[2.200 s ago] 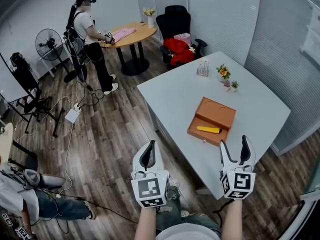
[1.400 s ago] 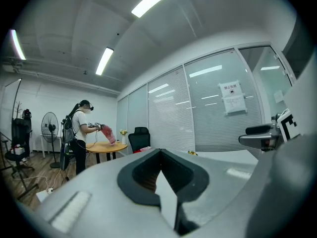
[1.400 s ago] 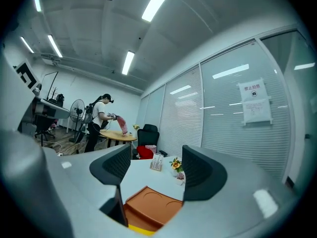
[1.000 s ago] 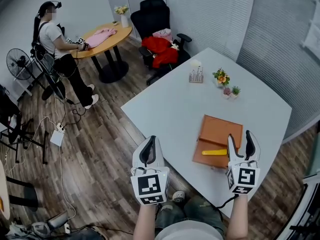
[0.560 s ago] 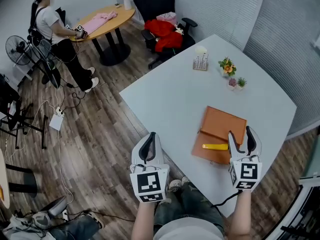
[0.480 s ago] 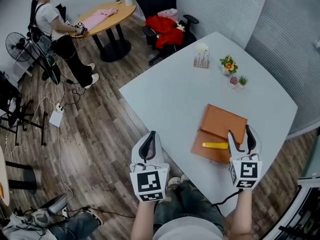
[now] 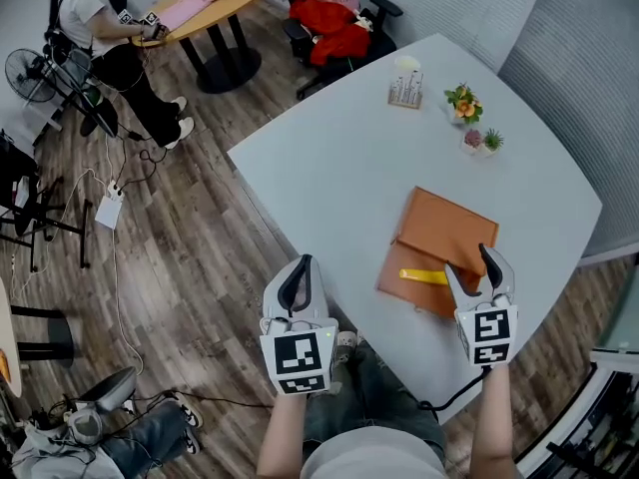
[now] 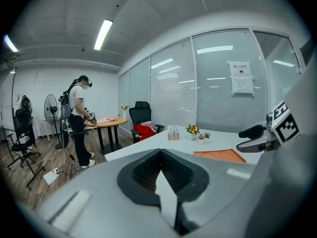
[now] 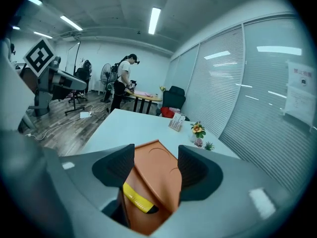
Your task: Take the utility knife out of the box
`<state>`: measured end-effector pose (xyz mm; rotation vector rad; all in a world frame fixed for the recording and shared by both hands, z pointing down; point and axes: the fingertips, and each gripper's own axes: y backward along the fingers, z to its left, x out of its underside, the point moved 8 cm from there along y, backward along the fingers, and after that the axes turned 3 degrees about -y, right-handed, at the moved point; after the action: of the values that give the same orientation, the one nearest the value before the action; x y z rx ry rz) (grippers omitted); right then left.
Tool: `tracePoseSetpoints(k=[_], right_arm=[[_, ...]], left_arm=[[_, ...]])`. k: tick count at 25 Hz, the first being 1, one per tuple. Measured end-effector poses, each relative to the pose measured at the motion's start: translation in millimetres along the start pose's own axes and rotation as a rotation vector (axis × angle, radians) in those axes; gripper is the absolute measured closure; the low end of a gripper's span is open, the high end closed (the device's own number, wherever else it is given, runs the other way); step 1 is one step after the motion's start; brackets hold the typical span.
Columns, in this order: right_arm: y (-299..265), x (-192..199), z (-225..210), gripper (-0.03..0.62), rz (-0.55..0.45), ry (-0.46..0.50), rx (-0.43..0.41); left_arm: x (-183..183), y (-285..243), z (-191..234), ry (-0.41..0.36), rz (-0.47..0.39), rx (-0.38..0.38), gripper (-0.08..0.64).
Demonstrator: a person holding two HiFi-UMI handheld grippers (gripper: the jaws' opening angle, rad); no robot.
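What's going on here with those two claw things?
A person holds a two-jaw gripper in each hand at a white table. The right gripper points at an open flat orange box, jaws apart and just opened slightly wider; the yellow utility knife lies inside, not gripped. The left gripper, jaws together, hangs empty beside the table's edge.

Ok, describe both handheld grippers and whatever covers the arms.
The left gripper and right gripper are both white-shelled with black-lined jaws, each carrying a white cube bearing black square markers. The forearms show no sleeves; a dark cable trails by the right one.
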<state>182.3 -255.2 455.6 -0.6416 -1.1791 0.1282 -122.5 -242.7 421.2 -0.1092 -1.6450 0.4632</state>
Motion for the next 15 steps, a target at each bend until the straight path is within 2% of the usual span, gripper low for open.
tracePoseSetpoints(k=[15], right_arm=[[-35, 62, 22, 0.305, 0.223, 0.160, -0.229]], left_arm=[[28, -20, -14, 0.000, 0.088, 0.019, 0.560]])
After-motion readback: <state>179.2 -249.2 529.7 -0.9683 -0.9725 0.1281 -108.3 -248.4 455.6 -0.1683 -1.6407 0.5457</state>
